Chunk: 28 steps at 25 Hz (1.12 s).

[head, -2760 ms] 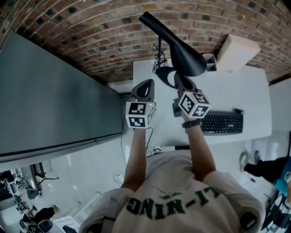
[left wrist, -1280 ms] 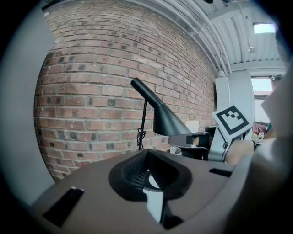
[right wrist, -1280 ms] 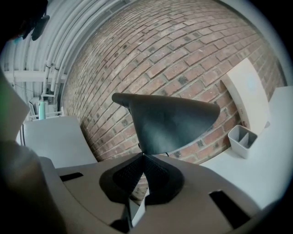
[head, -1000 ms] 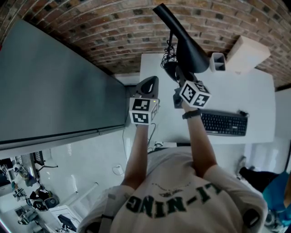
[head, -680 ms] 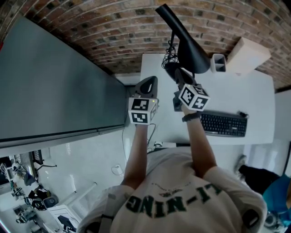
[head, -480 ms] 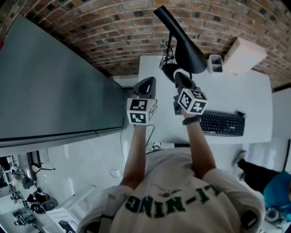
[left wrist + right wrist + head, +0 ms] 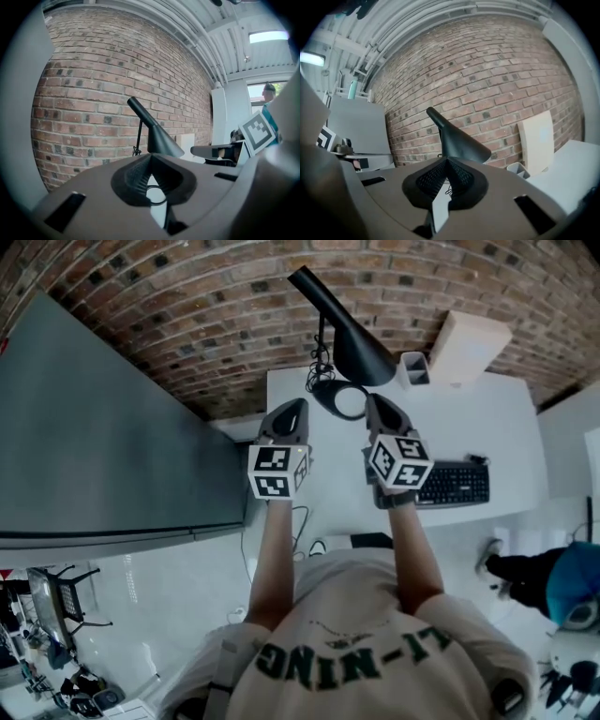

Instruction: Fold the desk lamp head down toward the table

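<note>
A black desk lamp stands at the back of the white table [image 7: 487, 427], by the brick wall. Its cone-shaped head [image 7: 361, 348] slants down to the right from a raised stem, above the round base [image 7: 339, 399]. My left gripper [image 7: 294, 407] hangs left of the base, apart from the lamp and shut on nothing. My right gripper [image 7: 375, 401] is just right of the base and below the head, also shut and empty. The lamp head [image 7: 161, 140] shows ahead beyond the shut left gripper [image 7: 151, 158]. It shows again as the lamp head [image 7: 461, 143] past the right gripper [image 7: 447, 159].
A black keyboard [image 7: 450, 484] lies at the table's front right. A pale board [image 7: 473, 343] leans on the wall beside a small grey holder [image 7: 411, 369]. A grey partition [image 7: 103, 446] fills the left. The lamp's cable [image 7: 319, 367] hangs behind it. A person [image 7: 562, 582] is at the far right.
My right gripper has drawn back from under the lamp head and now stands clear of it. The left gripper has held its place. The head view has shifted.
</note>
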Available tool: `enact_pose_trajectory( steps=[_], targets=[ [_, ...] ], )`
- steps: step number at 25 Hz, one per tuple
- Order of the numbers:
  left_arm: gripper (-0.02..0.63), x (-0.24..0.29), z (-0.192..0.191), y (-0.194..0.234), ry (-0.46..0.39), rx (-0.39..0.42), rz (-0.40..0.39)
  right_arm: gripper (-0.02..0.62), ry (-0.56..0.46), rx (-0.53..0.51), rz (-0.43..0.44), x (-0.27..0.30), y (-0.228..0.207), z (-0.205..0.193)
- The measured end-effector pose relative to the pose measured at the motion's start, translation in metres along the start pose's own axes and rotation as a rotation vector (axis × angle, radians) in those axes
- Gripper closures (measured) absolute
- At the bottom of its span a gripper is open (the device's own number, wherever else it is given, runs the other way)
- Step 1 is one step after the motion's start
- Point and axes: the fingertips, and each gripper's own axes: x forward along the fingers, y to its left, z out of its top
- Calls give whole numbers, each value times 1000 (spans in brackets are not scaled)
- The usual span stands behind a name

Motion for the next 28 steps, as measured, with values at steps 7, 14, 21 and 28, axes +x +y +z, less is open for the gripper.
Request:
enact_pose_trajectory(
  steps=[7, 14, 21, 28],
  targets=[
    [606, -27, 19, -18, -62, 39, -46, 592, -78, -66, -92, -63, -7, 28],
    [606, -53, 24, -44, -99, 74, -74, 592, -121, -156, -158, -111, -6, 40],
    [606, -75, 21, -49, -108, 83, -68, 592, -126, -159, -180, -135, 0, 32],
    [606, -84, 14, -46, -101, 79, -65, 592, -98, -158, -187, -150, 4, 16]
  ],
)
